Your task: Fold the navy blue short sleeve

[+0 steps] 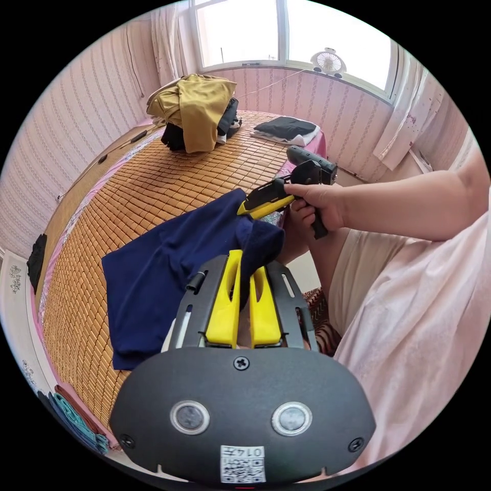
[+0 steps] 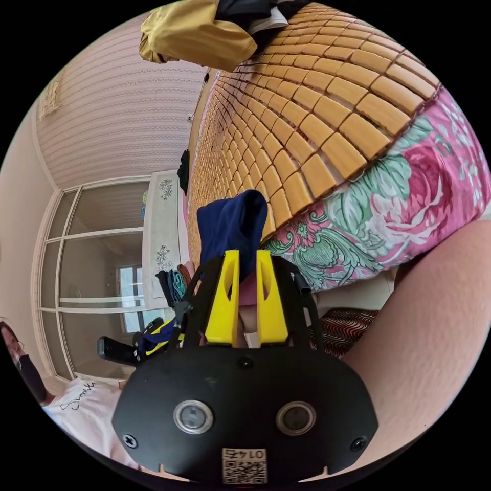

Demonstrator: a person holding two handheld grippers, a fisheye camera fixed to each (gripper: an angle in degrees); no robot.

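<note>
The navy blue short-sleeved cotton garment (image 1: 169, 276) lay spread across the near part of a woven bamboo mat of small tan tiles (image 1: 169, 179) that covered a bed, with its near edge lifted off the mat by both tools. In the left gripper view, the left gripper (image 1: 244, 279) with its yellow jaws stood narrowed onto a bunched fold of the navy cloth, which rose between them, so it appeared to be holding that corner. The right gripper (image 1: 245, 208), held in the person's hand (image 1: 317, 204), pinched the same lifted edge just beside it, at the side of the mat nearest the person. In the right gripper view, the right gripper (image 2: 245, 276) had its jaws drawn close with navy cloth standing up between them, above the pink floral bed cover (image 2: 388, 204). The relation that mattered was this: the garment's body stretched away from both grippers, across the mat towards the far wall, with the two gripped points close together along one edge. By my judgement the fold would be made by carrying that held edge forward over the flat part, both hands about equally near. A heap of mustard-yellow and dark clothes (image 1: 197, 110) sat well apart at the far end.
</note>
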